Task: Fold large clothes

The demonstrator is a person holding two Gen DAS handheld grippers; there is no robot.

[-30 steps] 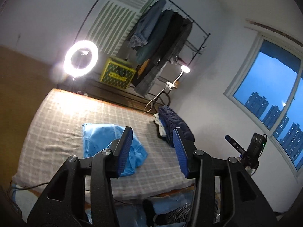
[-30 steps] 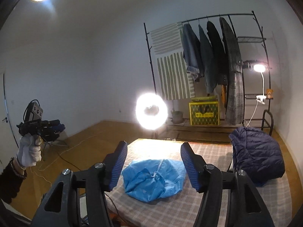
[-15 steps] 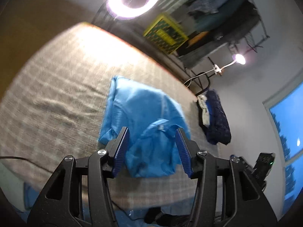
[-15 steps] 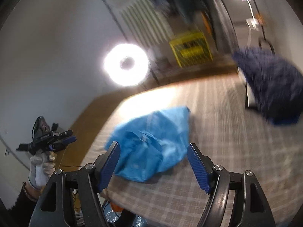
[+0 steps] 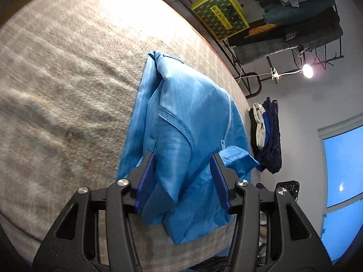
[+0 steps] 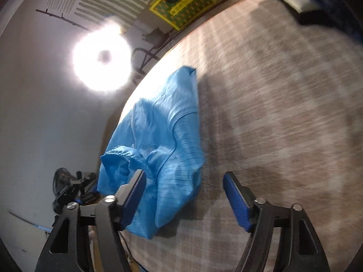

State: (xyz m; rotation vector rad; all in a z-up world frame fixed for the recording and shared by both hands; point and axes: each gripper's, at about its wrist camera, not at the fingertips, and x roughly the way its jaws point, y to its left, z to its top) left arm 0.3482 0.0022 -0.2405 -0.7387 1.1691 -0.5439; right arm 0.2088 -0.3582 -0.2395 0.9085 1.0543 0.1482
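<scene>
**Both grippers over the crumpled blue garment, neither gripping it**

Nearest to us, the left gripper (image 5: 182,179) has its jaws moderately apart and closing. In its own view the near end of the blue garment (image 5: 181,136) shows between the two ribbed blue pads (image 5: 145,181), but we see no pad pressing on the cloth, and we cannot tell whether the tips touch it or hang just above. The right gripper (image 6: 183,199) stands wider, its jaws also closing. Its left pad (image 6: 133,199) overlaps the garment's near edge (image 6: 163,149) in the view, while the right pad is over bare cover; nothing is clamped there either.

The garment lies bunched and partly doubled over on the checked bed cover (image 5: 68,90), near the bed's front edge, with a white zip line running along one fold and a loose cuff or collar end sticking out on its near side. The rest of the cover around it is bare, though blurred in the right view.

Farther along the bed, a dark navy jacket with something white (image 5: 267,133) sits at the bed's far side. Beyond the bed stand a yellow patterned box (image 5: 220,15), a rack of hanging clothes (image 5: 299,13), a small clip lamp (image 5: 307,73) and a glaring ring light (image 6: 102,56). A window (image 5: 340,170) shows blue at the right.
</scene>
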